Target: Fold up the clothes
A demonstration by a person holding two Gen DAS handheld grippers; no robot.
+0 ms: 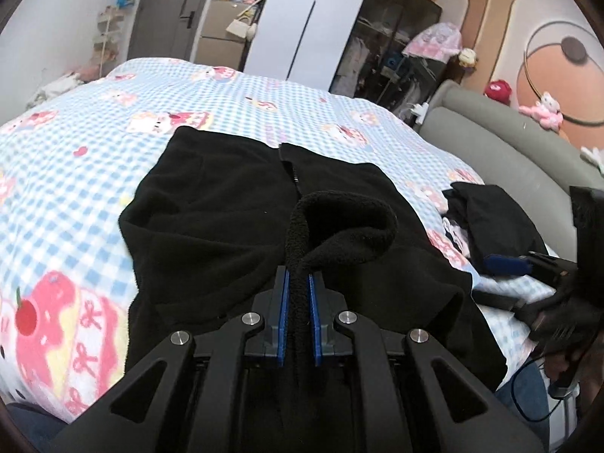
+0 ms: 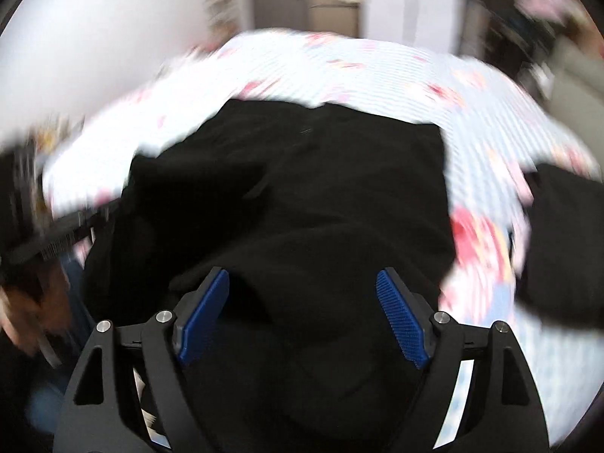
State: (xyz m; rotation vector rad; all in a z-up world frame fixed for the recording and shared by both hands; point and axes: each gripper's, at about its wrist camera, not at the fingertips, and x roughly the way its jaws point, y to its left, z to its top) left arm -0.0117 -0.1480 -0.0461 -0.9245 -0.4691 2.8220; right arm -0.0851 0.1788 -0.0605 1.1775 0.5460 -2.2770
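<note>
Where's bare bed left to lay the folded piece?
Free: the blue checked cartoon-print bedspread left of the black fleece zip jacket, and the strip beyond it toward the wardrobe. Crowded: right side, where a pile of dark and white clothes sits by the grey padded bed frame.

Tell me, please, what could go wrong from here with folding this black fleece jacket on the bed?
1. The left claw pinches only a thin roll of the black fleece jacket, which might slip out if pulled.
2. The right claw is open over the jacket and its view is blurred, so its grasp may miss.
3. The pile of dark clothes lies close by and could get dragged along.
</note>
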